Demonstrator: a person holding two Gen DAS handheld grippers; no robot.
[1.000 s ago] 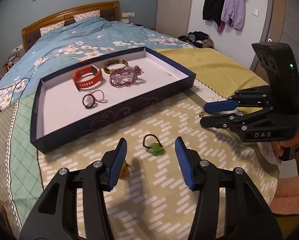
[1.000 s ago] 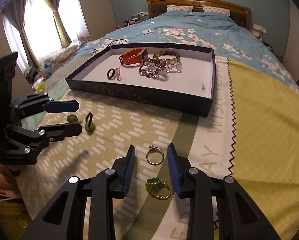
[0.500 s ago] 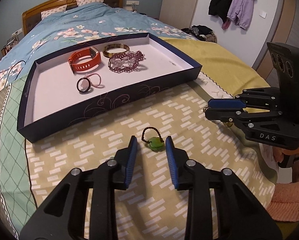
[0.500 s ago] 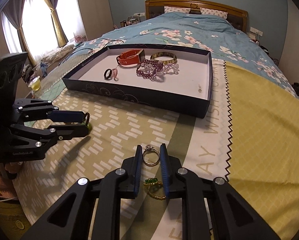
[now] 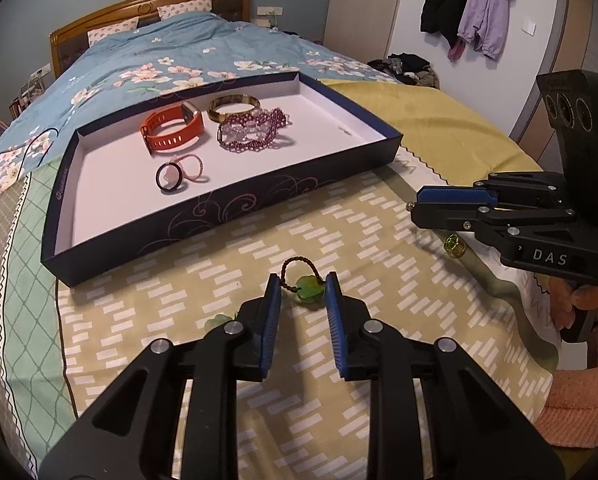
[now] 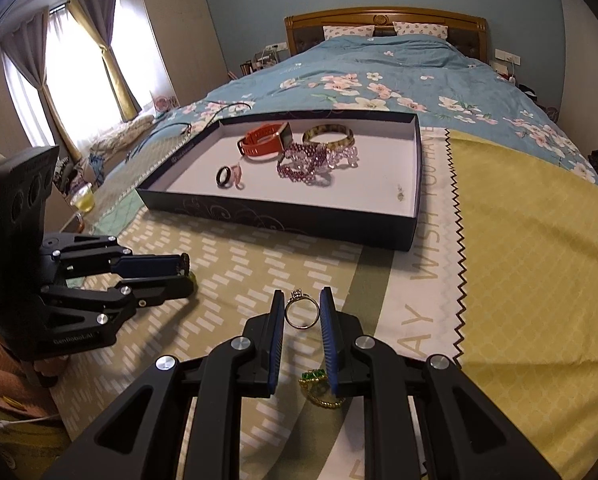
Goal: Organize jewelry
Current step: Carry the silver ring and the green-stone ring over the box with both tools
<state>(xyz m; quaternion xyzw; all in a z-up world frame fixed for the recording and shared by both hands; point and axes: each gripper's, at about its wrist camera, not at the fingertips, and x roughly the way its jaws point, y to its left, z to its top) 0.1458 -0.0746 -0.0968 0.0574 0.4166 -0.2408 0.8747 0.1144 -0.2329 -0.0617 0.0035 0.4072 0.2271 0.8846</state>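
Note:
My left gripper (image 5: 302,285) is shut on a green stone ring with a brown cord loop (image 5: 307,289), held between the blue pads just above the bedspread. My right gripper (image 6: 302,312) is shut on a silver ring with a small stone (image 6: 301,312). A green-and-gold ring (image 6: 318,390) lies under the right gripper; it also shows in the left wrist view (image 5: 454,245). The dark blue tray (image 5: 219,210) holds an orange watch band (image 5: 174,129), a gold bangle (image 5: 233,106), purple beads (image 5: 252,132) and a black ring (image 5: 168,176).
A pale green item (image 5: 218,321) lies on the spread beside the left finger. The tray (image 6: 283,220) sits across the bed ahead of both grippers. A yellow cloth (image 6: 539,248) covers the right side. A glass of yellow liquid (image 6: 82,198) stands left of the bed.
Both grippers closed from wide open onto their rings: the left on the green stone ring, the right on the silver ring. Both have lifted slightly toward the tray.

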